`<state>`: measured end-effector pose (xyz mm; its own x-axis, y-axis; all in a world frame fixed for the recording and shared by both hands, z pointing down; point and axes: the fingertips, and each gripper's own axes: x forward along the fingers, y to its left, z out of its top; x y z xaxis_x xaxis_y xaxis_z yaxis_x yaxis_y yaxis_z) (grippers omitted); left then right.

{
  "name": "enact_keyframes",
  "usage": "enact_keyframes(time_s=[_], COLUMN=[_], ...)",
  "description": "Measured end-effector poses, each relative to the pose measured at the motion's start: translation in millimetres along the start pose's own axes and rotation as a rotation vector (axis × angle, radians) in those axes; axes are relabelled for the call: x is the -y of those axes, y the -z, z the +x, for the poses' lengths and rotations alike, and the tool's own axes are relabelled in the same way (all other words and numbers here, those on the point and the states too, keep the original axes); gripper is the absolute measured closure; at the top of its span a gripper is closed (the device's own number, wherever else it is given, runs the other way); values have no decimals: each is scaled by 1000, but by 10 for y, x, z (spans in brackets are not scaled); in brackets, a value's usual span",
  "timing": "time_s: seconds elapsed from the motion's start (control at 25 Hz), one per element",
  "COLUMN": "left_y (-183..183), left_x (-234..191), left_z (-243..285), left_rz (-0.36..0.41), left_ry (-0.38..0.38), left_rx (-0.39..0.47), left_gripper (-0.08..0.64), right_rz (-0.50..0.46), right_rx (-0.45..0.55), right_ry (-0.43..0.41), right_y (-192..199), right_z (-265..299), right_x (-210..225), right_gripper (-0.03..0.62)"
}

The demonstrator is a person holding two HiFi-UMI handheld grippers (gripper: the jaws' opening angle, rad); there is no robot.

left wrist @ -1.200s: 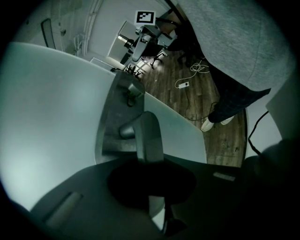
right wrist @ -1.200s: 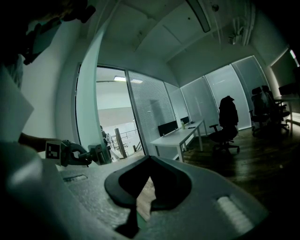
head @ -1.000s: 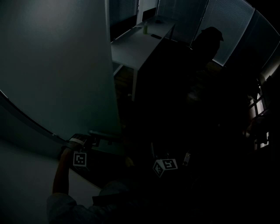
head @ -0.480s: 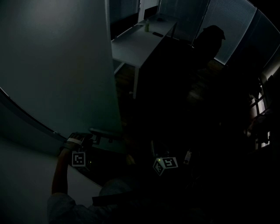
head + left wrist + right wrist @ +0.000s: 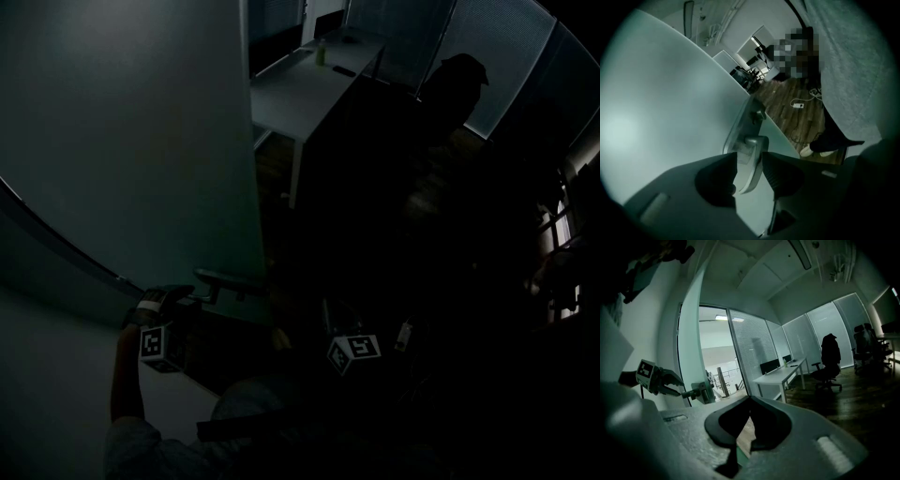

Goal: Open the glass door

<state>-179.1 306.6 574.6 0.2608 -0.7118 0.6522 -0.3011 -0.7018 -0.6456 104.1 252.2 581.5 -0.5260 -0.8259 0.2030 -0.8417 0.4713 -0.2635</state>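
The glass door [image 5: 141, 141] fills the left of the head view, a frosted pane. Low on its right edge, the left gripper [image 5: 192, 298] has the metal lever handle [image 5: 230, 278] between its fingers, which are opening, with a gap showing beside the lever. Further right, the right gripper [image 5: 749, 398] hangs apart from the door, its fingers closed together on nothing.
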Motion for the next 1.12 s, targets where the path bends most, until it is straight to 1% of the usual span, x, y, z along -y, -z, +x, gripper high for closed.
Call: enact_keyframes(time_s=[0.12,0.2,0.32,0.44,0.56,0.68,0.8,0.92,1.0,1.12], left_y=[-144,-348,-606,-722,-786,-835,-933,-1075,-1167,-1258], left_x=[-37,-136,-296,-358,-390,-400,-386,-344,-354,-403], left_z=[-81,-174,-289,-325,-332,-302,-286,-300,-332,-395], left_rz=[-187,-297,-440,-559,-652,-740,-795,-854,-883,-910], left_ry=[15,6,-4,-33,-70,-105,-131,-100,-94,-125], left_rx=[135,244,393,492,547,575,604,658,692,720], left_gripper=[390,407,419,440,465,465,485,496,500,525], right_rz=[-2,0,0,3,-1,-4,-10,-15,-22,-37], right_rx=[1,1,1,-1,3,14,34,55,72,95], right_ry=[-2,-3,-3,-10,-17,-22,-25,-28,-32,-39], right_y=[7,19,4,-1,-22,-83,-191,-289,-369,-483], right_z=[3,7,12,20,12,-7,-39,-79,-120,-192], right_x=[-15,-22,-37,-70,-114,-144,-171,-196,-216,-255], right_gripper=[591,592,591,591,592,592,591,591,591,592])
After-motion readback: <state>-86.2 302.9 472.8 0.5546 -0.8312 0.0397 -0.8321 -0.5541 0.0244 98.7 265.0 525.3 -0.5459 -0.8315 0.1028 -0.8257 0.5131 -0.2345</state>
